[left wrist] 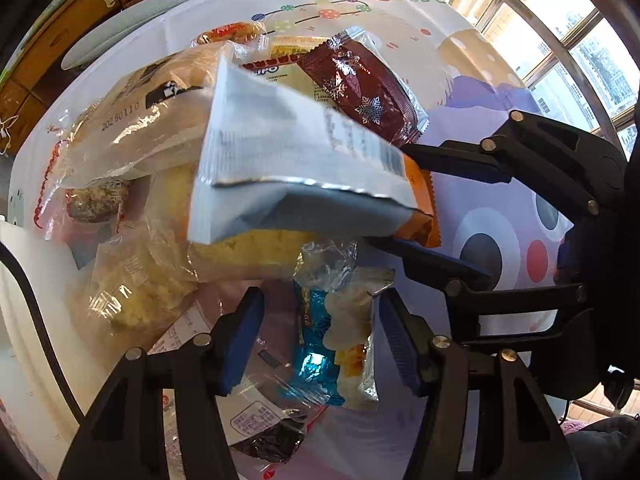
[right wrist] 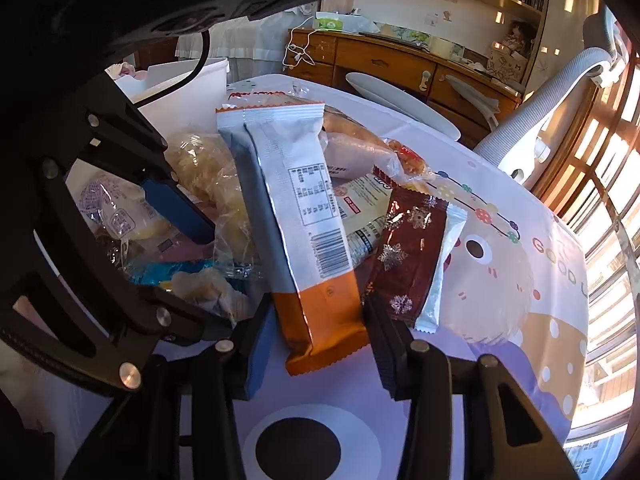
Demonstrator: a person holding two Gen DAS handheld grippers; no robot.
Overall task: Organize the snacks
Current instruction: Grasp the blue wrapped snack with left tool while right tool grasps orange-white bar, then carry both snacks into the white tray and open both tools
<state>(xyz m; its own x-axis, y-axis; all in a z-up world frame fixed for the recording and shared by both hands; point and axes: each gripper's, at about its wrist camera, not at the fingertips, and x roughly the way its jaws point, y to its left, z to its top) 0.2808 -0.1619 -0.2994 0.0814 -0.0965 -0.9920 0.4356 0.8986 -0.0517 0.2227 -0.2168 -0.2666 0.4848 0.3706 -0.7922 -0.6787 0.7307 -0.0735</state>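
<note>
A heap of snack packets lies on a cartoon-print tablecloth [right wrist: 500,300]. My right gripper [right wrist: 320,344] is shut on the orange end of a long white-and-orange packet [right wrist: 296,200], which sticks out over the heap; in the left wrist view the same packet [left wrist: 288,152] sits between the right gripper's fingers [left wrist: 452,164]. My left gripper [left wrist: 320,344] points down at the heap and stands open. A small blue-and-clear snack packet [left wrist: 332,352] lies between its pads, and neither pad presses on it. A dark red snowflake packet [right wrist: 408,248] lies just right of the held packet.
A clear bag of bread [left wrist: 132,120], puffed yellow snacks [right wrist: 208,176] and other wrappers crowd the heap. A white bin [right wrist: 180,92] stands at the table's far left. Behind are a wooden cabinet [right wrist: 392,60] and a grey-white chair [right wrist: 540,120]. Windows line the right side.
</note>
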